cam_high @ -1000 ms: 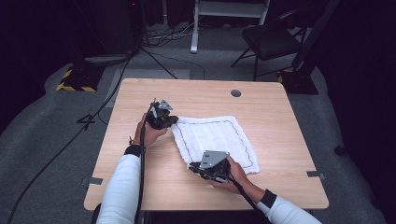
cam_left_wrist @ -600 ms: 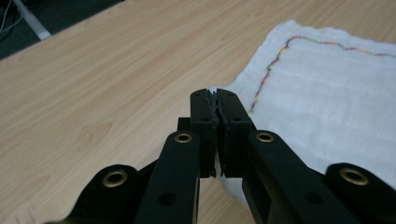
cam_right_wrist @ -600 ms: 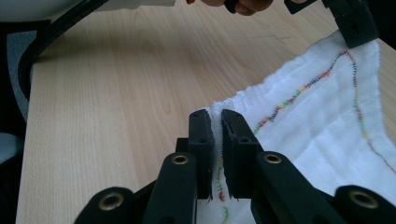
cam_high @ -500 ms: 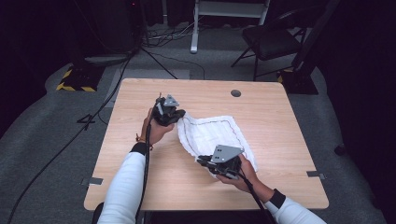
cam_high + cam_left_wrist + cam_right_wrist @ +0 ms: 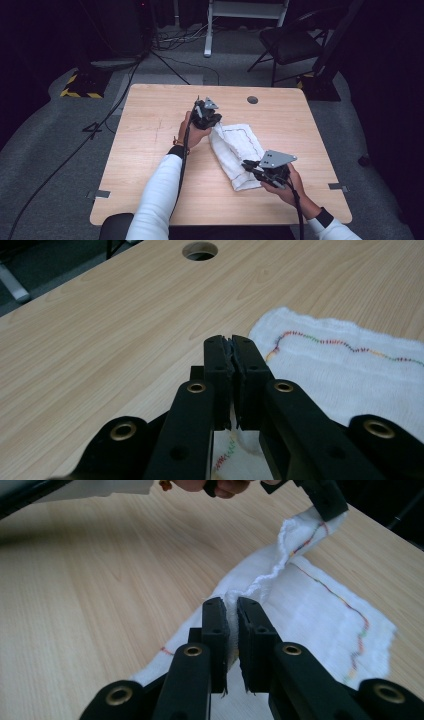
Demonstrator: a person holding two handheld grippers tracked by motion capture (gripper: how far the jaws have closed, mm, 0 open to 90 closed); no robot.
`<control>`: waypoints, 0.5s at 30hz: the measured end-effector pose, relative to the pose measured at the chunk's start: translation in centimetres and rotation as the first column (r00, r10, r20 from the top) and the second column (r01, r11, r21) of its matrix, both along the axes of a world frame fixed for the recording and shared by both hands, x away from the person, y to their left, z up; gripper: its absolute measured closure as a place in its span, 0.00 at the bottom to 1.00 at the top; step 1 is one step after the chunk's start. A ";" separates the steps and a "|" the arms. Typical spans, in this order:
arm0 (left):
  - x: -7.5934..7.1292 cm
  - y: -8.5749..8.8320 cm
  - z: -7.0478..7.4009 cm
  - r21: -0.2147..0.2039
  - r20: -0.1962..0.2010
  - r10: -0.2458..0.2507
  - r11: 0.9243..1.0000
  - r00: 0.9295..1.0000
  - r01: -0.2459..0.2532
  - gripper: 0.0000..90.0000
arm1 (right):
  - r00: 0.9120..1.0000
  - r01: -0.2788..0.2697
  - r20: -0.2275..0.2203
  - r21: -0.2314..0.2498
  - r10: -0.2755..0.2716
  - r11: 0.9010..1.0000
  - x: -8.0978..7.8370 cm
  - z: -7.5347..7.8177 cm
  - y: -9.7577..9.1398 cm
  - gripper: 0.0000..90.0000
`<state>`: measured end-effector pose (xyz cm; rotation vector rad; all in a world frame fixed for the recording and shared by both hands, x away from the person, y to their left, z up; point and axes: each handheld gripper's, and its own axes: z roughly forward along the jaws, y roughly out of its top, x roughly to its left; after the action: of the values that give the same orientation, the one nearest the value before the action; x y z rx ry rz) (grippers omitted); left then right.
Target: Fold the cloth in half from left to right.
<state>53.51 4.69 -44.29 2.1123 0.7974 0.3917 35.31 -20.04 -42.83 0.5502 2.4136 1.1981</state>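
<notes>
Cloth: the white cloth [image 5: 239, 152] lies a little right of the middle of the high view, half folded over itself, with a thin stitched line of many colours along its border. One edge of it is lifted off the table [image 5: 150, 130] between your two tools.

Left gripper: your left gripper [image 5: 212, 121] sits just above the centre of the high view, at the upper corner of the cloth. In the left gripper view its jaws are pressed together with a thin bit of cloth [image 5: 350, 375] pinched between the pads, and more cloth shows below them.

Right gripper: your right gripper [image 5: 248, 165] is in the lower right of the high view, at the near corner of the cloth. In the right gripper view its jaws are clamped on a bunched fold of cloth [image 5: 310, 610], which fills the narrow gap between the pads.

Lifted edge: in the right gripper view the raised edge runs from your right jaws up to the upper right of the frame, where the left gripper [image 5: 327, 500] holds the far corner clear of the wood.

Table: pale wood, with a round hole [image 5: 252, 99] near its far edge, above and to the right of the left gripper in the high view; in the left gripper view the hole [image 5: 200, 250] sits at the top centre.
</notes>
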 end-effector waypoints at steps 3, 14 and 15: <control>0.3 -1.5 0.0 0.001 0.001 -0.013 1.000 1.000 0.013 0.96 | 0.999 0.034 -0.006 0.007 -0.034 0.999 0.1 0.0 -1.5 0.92; 1.4 -5.7 -1.0 0.008 0.001 -0.053 0.999 0.999 0.053 0.96 | 0.992 0.124 -0.030 -0.036 -0.125 0.992 0.0 -1.2 -5.6 0.92; 1.4 -6.1 -1.1 0.006 0.004 -0.059 0.998 0.998 0.059 0.96 | 0.991 0.127 -0.038 -0.036 -0.128 0.991 0.0 -1.2 -5.9 0.92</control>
<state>54.93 -1.38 -45.41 2.1347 0.7304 0.3678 35.31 -25.90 -44.08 0.7137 2.3873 1.1012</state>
